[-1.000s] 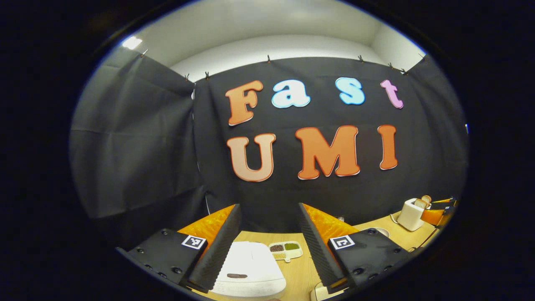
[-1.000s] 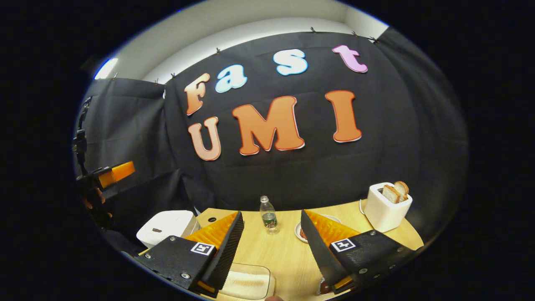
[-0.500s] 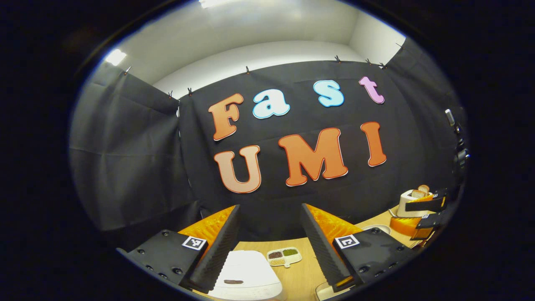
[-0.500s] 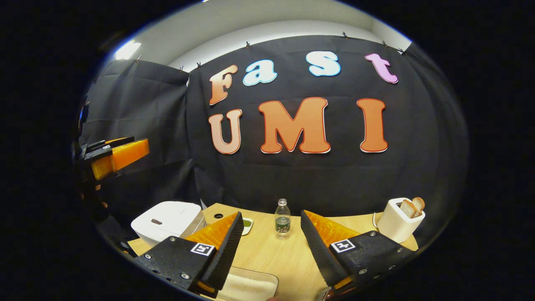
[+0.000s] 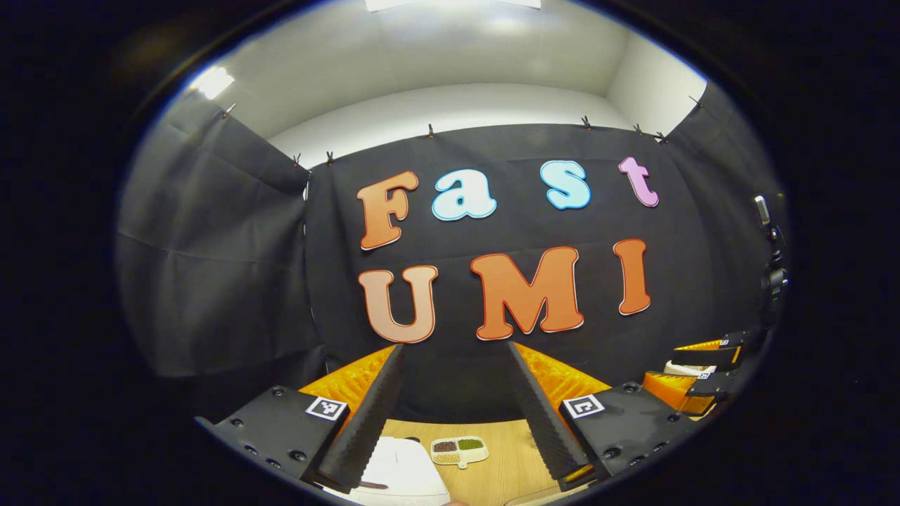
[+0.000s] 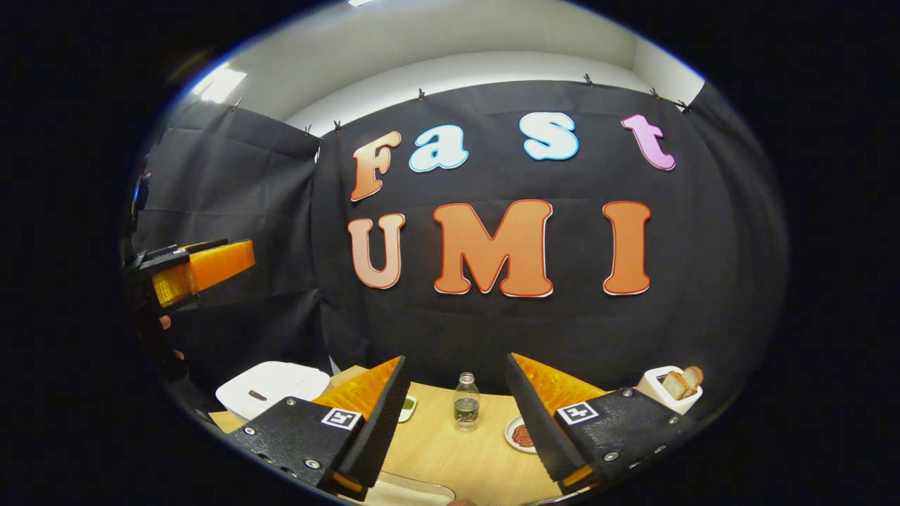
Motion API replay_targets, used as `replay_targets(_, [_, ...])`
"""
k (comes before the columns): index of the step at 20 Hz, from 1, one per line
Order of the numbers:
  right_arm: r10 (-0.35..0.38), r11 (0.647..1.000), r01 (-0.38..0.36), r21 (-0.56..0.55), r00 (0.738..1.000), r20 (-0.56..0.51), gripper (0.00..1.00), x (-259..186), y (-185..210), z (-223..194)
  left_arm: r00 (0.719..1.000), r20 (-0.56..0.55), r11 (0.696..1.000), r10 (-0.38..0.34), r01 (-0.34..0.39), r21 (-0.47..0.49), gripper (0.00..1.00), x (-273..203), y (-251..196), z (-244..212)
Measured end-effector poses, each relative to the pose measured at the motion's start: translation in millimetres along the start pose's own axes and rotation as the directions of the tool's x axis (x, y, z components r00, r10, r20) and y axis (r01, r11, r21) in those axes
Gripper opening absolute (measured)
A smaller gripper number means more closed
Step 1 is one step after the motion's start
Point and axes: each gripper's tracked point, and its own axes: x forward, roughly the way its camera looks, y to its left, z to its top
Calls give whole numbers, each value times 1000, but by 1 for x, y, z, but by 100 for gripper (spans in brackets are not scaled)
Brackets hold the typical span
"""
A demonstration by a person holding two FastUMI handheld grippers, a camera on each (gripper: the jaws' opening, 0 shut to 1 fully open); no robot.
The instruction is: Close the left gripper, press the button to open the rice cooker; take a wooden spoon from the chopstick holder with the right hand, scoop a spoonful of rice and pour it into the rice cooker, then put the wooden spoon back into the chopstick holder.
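Both the left gripper (image 5: 453, 400) and right gripper (image 6: 453, 414) hold their jaws spread, grasping nothing. The rice cooker (image 5: 401, 474), lid shut, sits on the tabletop (image 5: 506, 467) below the left jaws, lower in view than before.

- The white rice cooker (image 6: 271, 388) sits on the wooden table's left side, lid shut, a dark button (image 6: 257, 396) on top.

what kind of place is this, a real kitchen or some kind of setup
Likely a staged recording booth, not a real kitchen: black cloth is clipped up as walls, and a wooden table carries a white rice cooker, a toaster with bread and a water bottle.
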Motion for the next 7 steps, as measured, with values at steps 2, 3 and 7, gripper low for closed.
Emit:
replay_targets(2, [-18, 1000, 18, -16, 1000, 14, 86, -4, -6, 6, 1000, -14, 1000, -12, 12, -5, 92, -1, -4, -5])
replay_targets(3, [-40, 999, 40, -24, 999, 16, 86, -6, -12, 8, 1000, -13, 1000, -21, 21, 0, 96, -3, -7, -5])
replay_targets(7, [-59, 998, 59, -4, 998, 19, 86, -24, -13, 11, 1000, -2, 999, 0, 0, 38, 92, -13, 8, -5])
